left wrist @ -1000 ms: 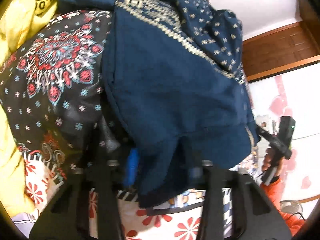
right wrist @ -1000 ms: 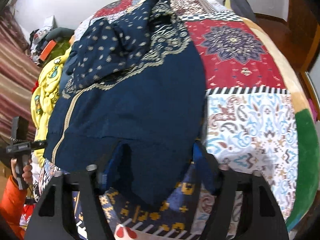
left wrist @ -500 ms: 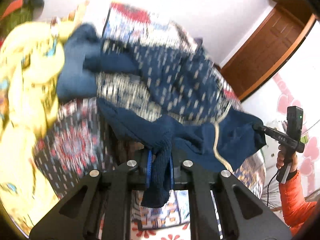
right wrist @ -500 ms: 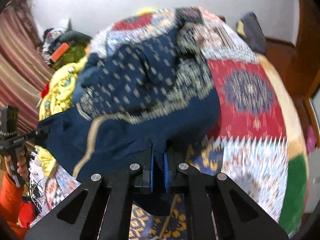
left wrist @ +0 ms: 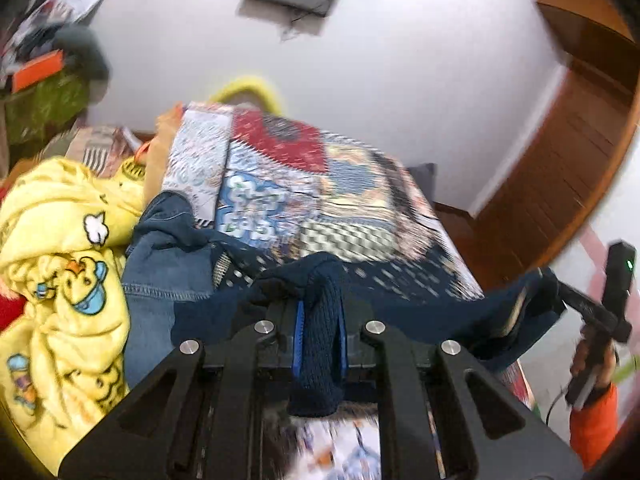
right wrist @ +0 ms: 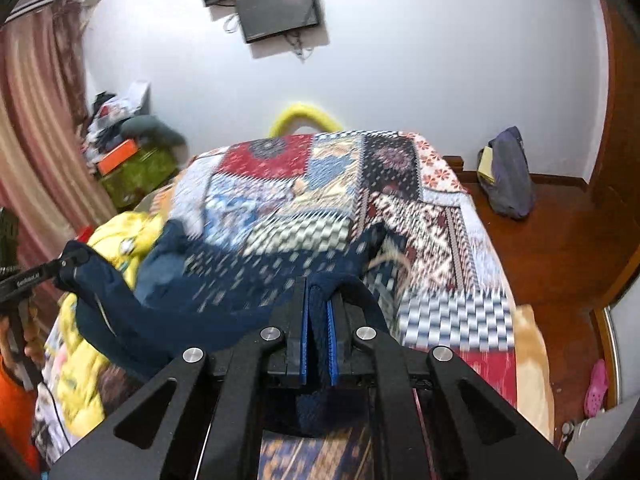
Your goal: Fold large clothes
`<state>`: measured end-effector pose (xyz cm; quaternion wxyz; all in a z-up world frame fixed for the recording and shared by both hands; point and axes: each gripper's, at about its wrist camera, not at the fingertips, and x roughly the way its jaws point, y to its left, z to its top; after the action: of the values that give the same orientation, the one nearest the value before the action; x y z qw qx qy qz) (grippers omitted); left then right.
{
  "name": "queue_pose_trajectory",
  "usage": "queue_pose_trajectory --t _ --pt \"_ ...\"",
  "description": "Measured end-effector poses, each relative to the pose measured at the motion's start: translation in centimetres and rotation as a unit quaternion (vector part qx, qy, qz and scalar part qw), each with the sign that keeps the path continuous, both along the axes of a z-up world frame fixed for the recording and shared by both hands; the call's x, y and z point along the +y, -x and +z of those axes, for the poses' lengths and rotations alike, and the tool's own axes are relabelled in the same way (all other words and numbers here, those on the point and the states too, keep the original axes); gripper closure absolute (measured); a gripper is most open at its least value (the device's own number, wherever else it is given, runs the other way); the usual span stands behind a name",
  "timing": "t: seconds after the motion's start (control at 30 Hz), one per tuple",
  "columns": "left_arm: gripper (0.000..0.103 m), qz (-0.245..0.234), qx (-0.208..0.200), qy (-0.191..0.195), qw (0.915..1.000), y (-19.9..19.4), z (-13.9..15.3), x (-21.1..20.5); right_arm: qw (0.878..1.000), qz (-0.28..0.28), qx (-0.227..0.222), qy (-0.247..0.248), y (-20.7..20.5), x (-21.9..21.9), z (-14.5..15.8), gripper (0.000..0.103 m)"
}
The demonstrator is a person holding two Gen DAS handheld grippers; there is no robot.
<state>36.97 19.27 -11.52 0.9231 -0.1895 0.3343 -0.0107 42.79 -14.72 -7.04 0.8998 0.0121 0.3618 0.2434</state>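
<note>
The navy garment (left wrist: pixel 400 304) stretches left to right across the lower frame, over a patchwork bedspread (right wrist: pixel 400 200). Left gripper (left wrist: pixel 319 332) and right gripper (right wrist: pixel 319 320) each pinch its edge. White wall (right wrist: pixel 400 80) behind.

Both grippers clamped, raised level.
Left black two-finger gripper (left wrist: pixel 319 316) and right black two-finger gripper (right wrist: pixel 319 312) each pinch a fold of dark blue garment (right wrist: pixel 168 312); blue pads nearly together.
</note>
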Motion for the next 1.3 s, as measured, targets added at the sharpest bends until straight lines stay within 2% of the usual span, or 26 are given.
queue_pose_trajectory --t 0.13,0.23,0.3,0.37,0.43,0.5,0.53,0.6,0.67,0.73,0.8,0.83,0.87,0.97,1.03,1.13,1.3 --pt "0.091 0.040 0.058 -0.003 0.9975 -6.3 -5.5 1.9 0.999 -0.025 0.032 0.019 -5.5 1.6 -3.6 0.096" --pt "0.090 0.047 0.100 -0.013 0.9938 -9.5 -9.9 2.4 0.996 -0.038 0.069 0.035 -8.7 2.2 -7.5 0.097" --pt "0.090 0.042 0.130 -0.017 0.9905 -11.1 -12.9 2.5 0.994 -0.045 0.094 0.038 -10.3 2.2 -9.9 0.096" --pt "0.089 0.037 0.146 -0.016 0.9885 -11.9 -14.6 2.4 0.992 -0.047 0.109 0.039 -11.0 1.9 -11.5 0.096" --pt "0.085 0.025 0.152 -0.038 0.9873 -12.1 -15.7 1.9 0.993 -0.047 0.107 0.033 -10.8 1.3 -12.1 0.096" --pt "0.084 0.013 0.149 -0.060 0.9869 -11.8 -15.3 1.4 0.994 -0.042 0.096 0.031 -10.5 1.0 -11.4 0.094" --pt "0.084 0.006 0.151 -0.070 0.9860 -11.7 -14.8 1.2 0.994 -0.046 0.088 0.039 -10.5 0.9 -11.1 0.090" --pt "0.079 -0.003 0.156 -0.092 0.9835 -11.3 -13.9 0.8 0.993 -0.073 0.045 0.085 -9.7 0.7 -9.4 0.085" --pt "0.072 -0.008 0.154 -0.112 0.9817 -10.5 -12.0 0.7 0.988 -0.092 0.004 0.121 -8.5 0.1 -7.4 0.085" --pt "0.063 -0.005 0.132 -0.120 0.9840 -9.5 -9.7 0.7 0.990 -0.075 -0.011 0.120 -7.4 -0.3 -5.6 0.085" --pt "0.044 0.008 0.097 -0.130 0.9868 -8.2 -7.2 0.9 0.993 -0.054 -0.019 0.107 -6.0 -0.4 -4.0 0.085" --pt "0.040 0.018 0.076 -0.136 0.9876 -7.6 -6.0 0.9 0.994 -0.042 -0.019 0.101 -5.4 -0.3 -3.5 0.085" --pt "0.037 0.025 0.059 -0.141 0.9880 -6.9 -4.9 0.8 0.995 -0.025 -0.019 0.091 -4.5 0.1 -2.9 0.085" --pt "0.036 0.018 0.039 -0.138 0.9895 -5.8 -3.0 0.2 0.997 0.011 -0.017 0.072 -2.7 1.3 -2.3 0.081" --pt "0.035 0.001 0.047 -0.127 0.9908 -5.7 -3.1 -0.3 0.998 0.031 -0.002 0.060 -2.2 2.6 -2.8 0.069" --pt "0.035 -0.039 0.075 -0.114 0.9899 -6.3 -5.1 -2.0 0.997 0.068 0.023 0.035 -1.8 4.9 -4.2 0.067" --pt "0.035 -0.075 0.127 -0.148 0.9779 -8.0 -10.3 -5.4 0.990 0.096 0.052 0.093 -3.4 9.4 -8.7 0.067"
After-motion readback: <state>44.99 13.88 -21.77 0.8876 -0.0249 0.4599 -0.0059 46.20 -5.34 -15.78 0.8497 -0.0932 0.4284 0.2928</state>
